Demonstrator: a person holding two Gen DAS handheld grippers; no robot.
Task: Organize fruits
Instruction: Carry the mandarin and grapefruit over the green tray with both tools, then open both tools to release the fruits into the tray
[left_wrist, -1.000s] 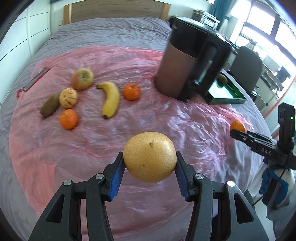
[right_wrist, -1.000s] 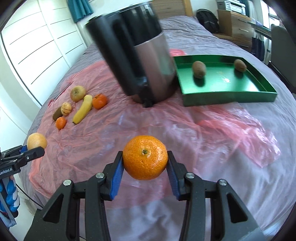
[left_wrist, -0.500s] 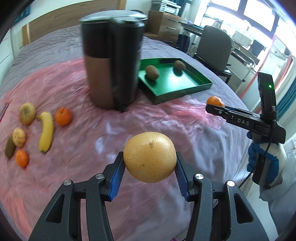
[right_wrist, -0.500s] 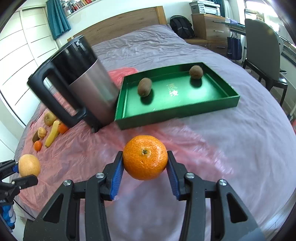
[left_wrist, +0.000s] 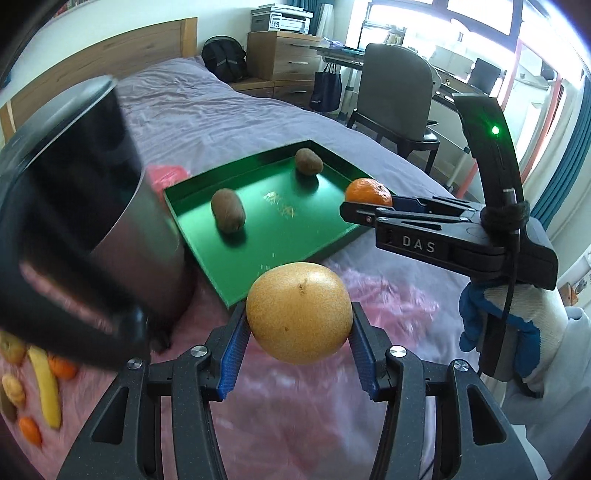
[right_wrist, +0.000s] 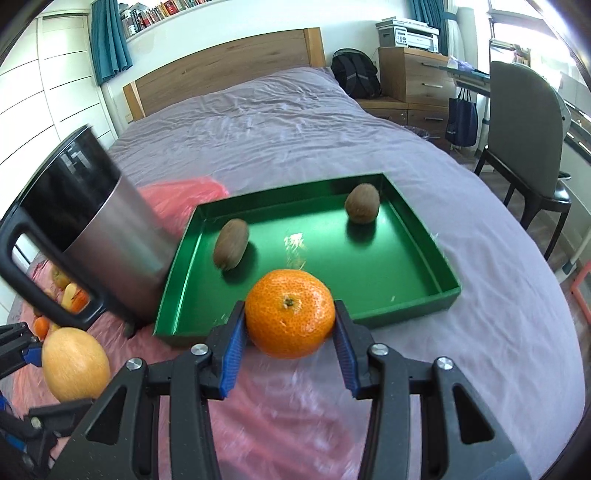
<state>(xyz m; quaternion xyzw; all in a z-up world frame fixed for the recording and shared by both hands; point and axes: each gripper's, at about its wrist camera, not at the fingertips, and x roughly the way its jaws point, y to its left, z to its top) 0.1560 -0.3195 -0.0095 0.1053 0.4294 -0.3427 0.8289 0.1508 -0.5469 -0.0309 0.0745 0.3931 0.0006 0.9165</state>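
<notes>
Loose fruit: at the far left of my left wrist view a banana (left_wrist: 48, 391) lies on the pink plastic sheet (left_wrist: 295, 413), with small oranges (left_wrist: 62, 367) and other blurred fruit around it.
Kettle: a black and steel kettle (left_wrist: 85, 221) stands on the sheet, just left of the green tray (left_wrist: 325, 242); its handle (right_wrist: 40, 295) points toward me in the right wrist view.
My left gripper (left_wrist: 299, 358): my blue pads (left_wrist: 231, 363) are clamped on both sides of a yellow pear (left_wrist: 298, 317), held in the air above the sheet, just short of the tray's near corner.
Green tray: it sits on the grey bedcover (right_wrist: 280, 122), its near-left corner over the edge of the sheet.
Kiwis: two lie inside the tray, well apart; one kiwi (right_wrist: 231, 249) rests near the left wall, the other kiwi (right_wrist: 362, 204) near the far right corner.
My right gripper (right_wrist: 290, 349): my pads (right_wrist: 232, 350) are pressed against a mandarin (right_wrist: 290, 314), stem end facing me, held up at the tray's near wall; whether it hangs over the wall or just before it I cannot tell.
Side view: from the left wrist camera my right gripper (left_wrist: 365, 212) reaches in from the right, the mandarin (left_wrist: 368, 192) at the tray's right rim.
Room: a grey chair (right_wrist: 524, 144) stands right of the bed.
</notes>
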